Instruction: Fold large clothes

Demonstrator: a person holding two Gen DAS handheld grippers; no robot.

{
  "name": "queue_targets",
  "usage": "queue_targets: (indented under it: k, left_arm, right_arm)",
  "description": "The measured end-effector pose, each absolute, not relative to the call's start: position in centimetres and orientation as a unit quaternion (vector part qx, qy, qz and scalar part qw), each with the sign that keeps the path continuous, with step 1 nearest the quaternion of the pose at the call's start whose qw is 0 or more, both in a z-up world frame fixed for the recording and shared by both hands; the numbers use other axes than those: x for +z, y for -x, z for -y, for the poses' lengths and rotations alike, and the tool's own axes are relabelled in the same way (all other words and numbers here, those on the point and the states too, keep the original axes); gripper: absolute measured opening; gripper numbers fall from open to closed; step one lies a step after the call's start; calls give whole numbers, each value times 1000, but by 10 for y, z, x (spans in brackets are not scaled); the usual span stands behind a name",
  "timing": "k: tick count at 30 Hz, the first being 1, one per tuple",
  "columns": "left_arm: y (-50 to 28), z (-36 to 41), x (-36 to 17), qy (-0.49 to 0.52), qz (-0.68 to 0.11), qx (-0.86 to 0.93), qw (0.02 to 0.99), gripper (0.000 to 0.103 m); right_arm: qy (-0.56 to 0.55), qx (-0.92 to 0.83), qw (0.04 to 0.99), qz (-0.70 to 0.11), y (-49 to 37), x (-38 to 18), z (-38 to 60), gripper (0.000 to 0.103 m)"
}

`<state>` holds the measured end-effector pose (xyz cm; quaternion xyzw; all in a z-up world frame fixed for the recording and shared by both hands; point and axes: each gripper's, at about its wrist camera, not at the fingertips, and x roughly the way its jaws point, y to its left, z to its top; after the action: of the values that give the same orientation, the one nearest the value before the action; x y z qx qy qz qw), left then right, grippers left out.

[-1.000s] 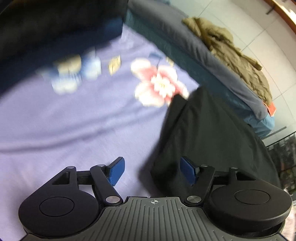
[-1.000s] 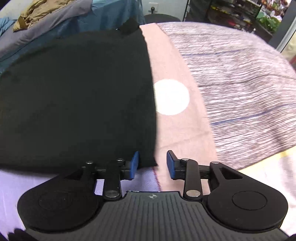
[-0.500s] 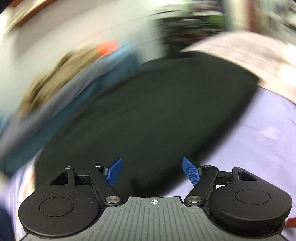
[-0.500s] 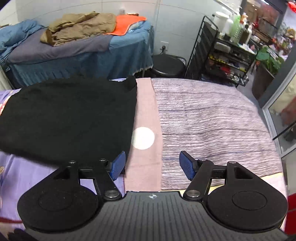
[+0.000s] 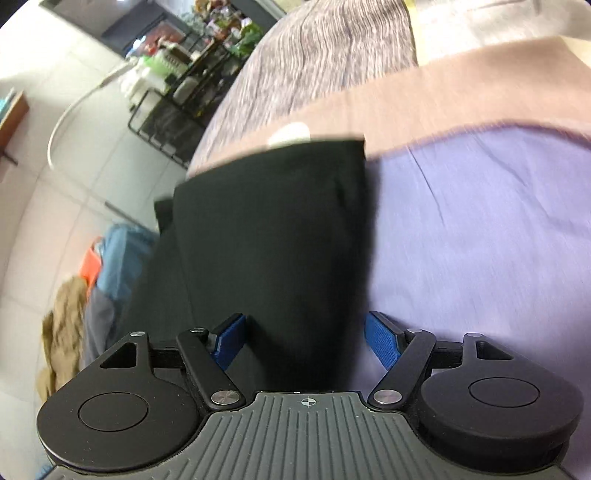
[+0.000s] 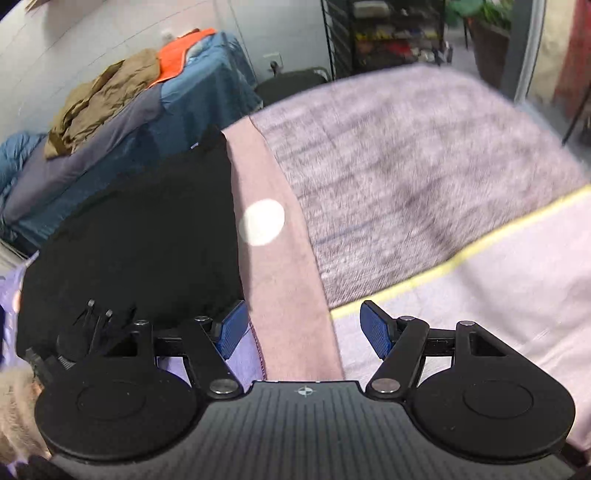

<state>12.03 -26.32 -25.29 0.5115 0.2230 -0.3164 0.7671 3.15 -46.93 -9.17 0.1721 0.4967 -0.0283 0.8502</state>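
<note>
- Left gripper open, blue pads wide apart, nothing between them; it hangs over the near end of the black garment.
- Right gripper open too, empty, over the pink strip just right of the garment.
- Garment lies flat, folded into a long dark rectangle, on the lilac sheet; its far end overlaps the pink strip.
- Garment's right edge in the right wrist view runs along the pink strip, touching it.
- White dot on the pink strip, just beside the garment; in the left wrist view the dot sits at the garment's far edge, partly covered.
- Grey striped blanket beyond the pink strip; pale cloth with a yellow line to its near side.
- Second bed with blue cover behind the garment, with a brown jacket and an orange cloth on top.
- Black wire rack with clutter at the back wall; black stool beside it.
- Left wrist view motion-blurred; fine detail unclear.
</note>
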Motion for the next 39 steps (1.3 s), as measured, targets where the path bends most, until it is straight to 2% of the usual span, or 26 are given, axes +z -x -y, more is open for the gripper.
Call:
queue_targets:
  k: [5,11,12,16,19,22,24,27,32,35,37,39]
  left_arm:
    - [-145,311,-253,-528,-198,-319,762,103]
    - [-178,332,-244,-469,-276,-320,775,93]
    - [-186,330,-239,-442,-297,-319,784,91]
    - [-222,301,-209,-250,-398,-302,830,67]
    - [-249,257,-191,-58,-455,-271,846,61]
    - [-260,209,-183,110,-472,-238,842,59]
    - [-259,192,-182,151,-468,-229,840,59]
    - [-256,179,-180,192,-467,-229,832,59]
    - [-244,167,-176,226,-463,-221,828,59]
    - [-238,164,-173,232,-459,-219,829,59]
    - [-237,163,-172,239,-457,-216,829,59]
    - [-233,159,-172,243,-455,-214,829,59]
  right_arm:
    - [-193,-6,843,-502,-50,-112,476,74]
    - [-197,18,841,-503,-85,-125,485,77]
    - [-199,20,841,-503,-90,-126,487,78]
    - [-229,31,833,-503,-114,-133,493,78]
    - [-283,52,818,-499,-131,-137,497,83]
    - [-358,91,783,-500,-151,-148,499,89]
    - [-414,117,749,-504,-166,-161,498,93]
    - [-484,136,700,-507,-190,-182,491,99]
    - [-539,164,653,-506,-236,-206,461,99]
    - [-511,164,650,-538,-261,-221,435,98]
    - [-476,149,666,-555,-272,-229,421,92]
    - [-468,129,679,-551,-276,-233,415,90]
